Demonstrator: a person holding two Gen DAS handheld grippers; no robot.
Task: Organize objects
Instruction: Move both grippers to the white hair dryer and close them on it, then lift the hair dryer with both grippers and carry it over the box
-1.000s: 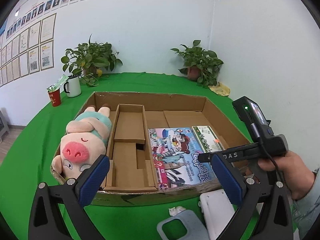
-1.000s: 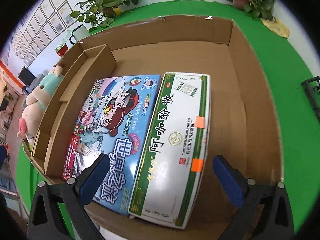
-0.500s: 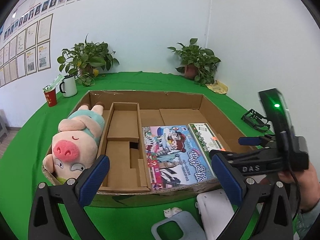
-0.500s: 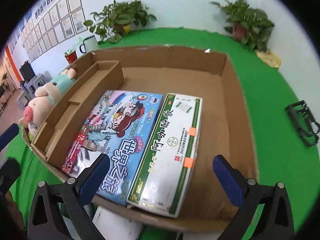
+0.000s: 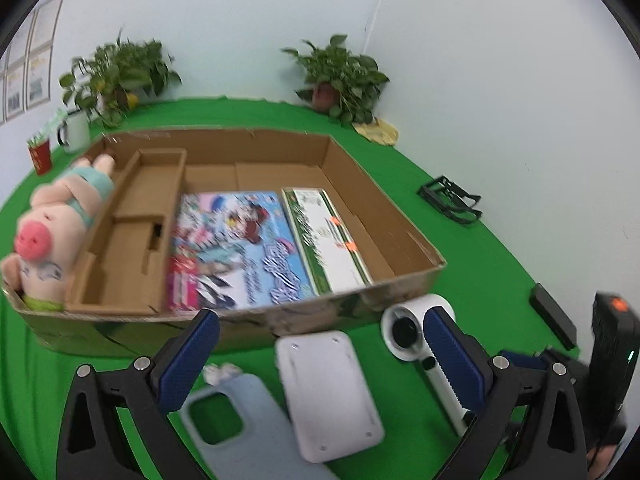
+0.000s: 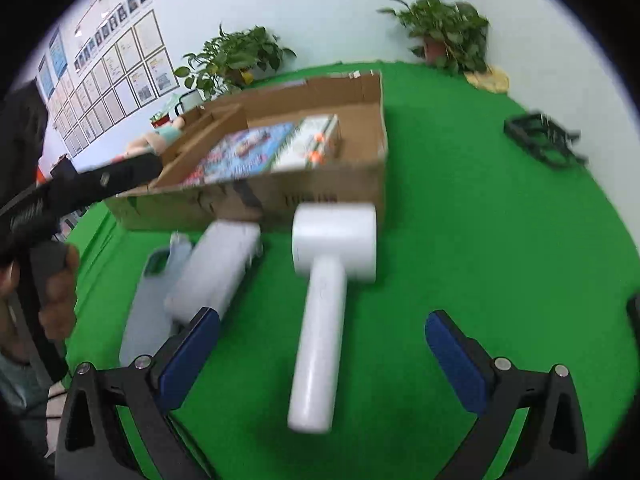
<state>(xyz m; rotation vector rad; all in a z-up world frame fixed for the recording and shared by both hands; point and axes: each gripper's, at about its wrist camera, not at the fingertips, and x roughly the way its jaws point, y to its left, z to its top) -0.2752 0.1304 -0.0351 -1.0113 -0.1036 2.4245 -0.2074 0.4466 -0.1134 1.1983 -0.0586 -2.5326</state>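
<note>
Both grippers, left (image 5: pixel 320 364) and right (image 6: pixel 320 364), are held spread apart and empty; the white hair dryer (image 6: pixel 324 292) is seen at 12 o'clock of the right one, on the desk (image 6: pixel 460 240).

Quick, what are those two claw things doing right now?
Left gripper: open, holding nothing.
Right gripper: open, empty, above the white hair dryer.

1. Your cardboard box (image 5: pixel 384 208) sits open on the green cloth.
2. In it, a plush pig (image 5: pixel 52 224) lies at the left, with a colourful game box (image 5: pixel 236 248) and green-and-white carton (image 5: pixel 326 236) flat side by side.
3. Outside it, just beside the front wall, you have a white hair dryer (image 6: pixel 324 300), a white flat device (image 5: pixel 328 392) and a pale blue phone case (image 5: pixel 240 432).
</note>
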